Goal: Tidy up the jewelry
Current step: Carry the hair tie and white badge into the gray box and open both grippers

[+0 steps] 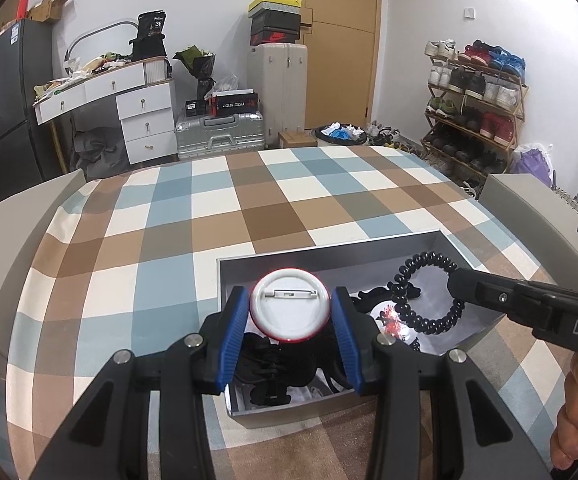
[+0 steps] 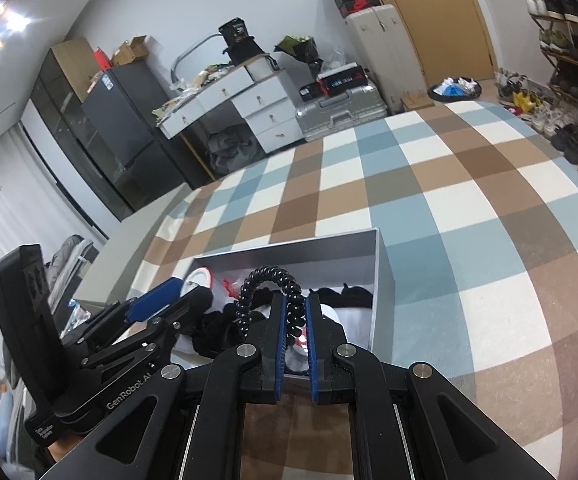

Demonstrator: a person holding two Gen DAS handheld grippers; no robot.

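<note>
Two pieces in hand: a round pin badge (image 1: 290,305) in my left gripper (image 1: 291,320), a black spiral coil band (image 2: 275,294) in my right gripper (image 2: 295,320).
Badge grip: my blue pads (image 1: 233,332) clamp its rim on both sides, white back and pin clasp facing me, held above the grey box (image 1: 329,250).
Badge handling: I judge it light, stiff and smooth-edged; the rim could slip or pivot between the pads, so a square hold across the widest part seems best, clear of the clasp.
Coil grip: my right fingers are clenched on one side of the loop, the rest arching free over the box.
Coil handling: probably springy and light; it will stretch and bounce, so I would pinch across the coils, not pull.
Box contents: dark soft items (image 1: 273,364) at the near end, a small shiny piece with red (image 1: 393,318) under the coil, more black items (image 2: 345,294) toward the far wall.
Obstacles: both grippers crowd the same box; the right one reaches in close beside the badge.
Surroundings: box sits on a checked cloth (image 1: 209,208); grey boxes flank it, room clutter stands well apart.
</note>
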